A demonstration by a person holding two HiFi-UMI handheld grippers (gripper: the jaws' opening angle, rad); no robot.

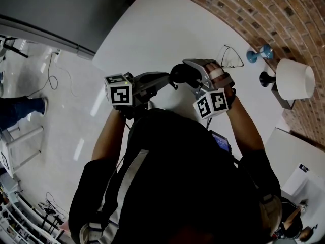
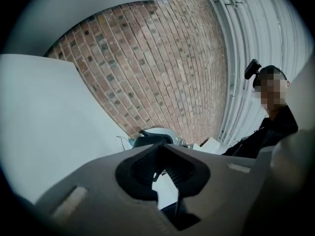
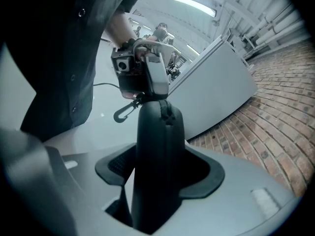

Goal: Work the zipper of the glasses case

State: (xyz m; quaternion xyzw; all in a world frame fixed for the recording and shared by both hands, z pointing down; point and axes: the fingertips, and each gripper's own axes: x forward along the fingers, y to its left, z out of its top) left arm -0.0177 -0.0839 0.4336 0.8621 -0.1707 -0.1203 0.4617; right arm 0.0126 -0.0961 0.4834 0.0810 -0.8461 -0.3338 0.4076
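closest to us, the right gripper [image 3: 160, 170] has its fingers clamped on the glasses case [image 3: 158, 132], held upright off the table [image 1: 167, 24]. the left gripper [image 2: 165, 173] has its fingers pressed together on a thin tab at the case's top end, which we judge to be the zipper pull [image 2: 155, 177]. the seam looks closed, so the whole run is left. only the right gripper view shows the hanging clip [image 3: 125, 113]. only the head view shows the glasses [image 1: 231, 56] farther off.
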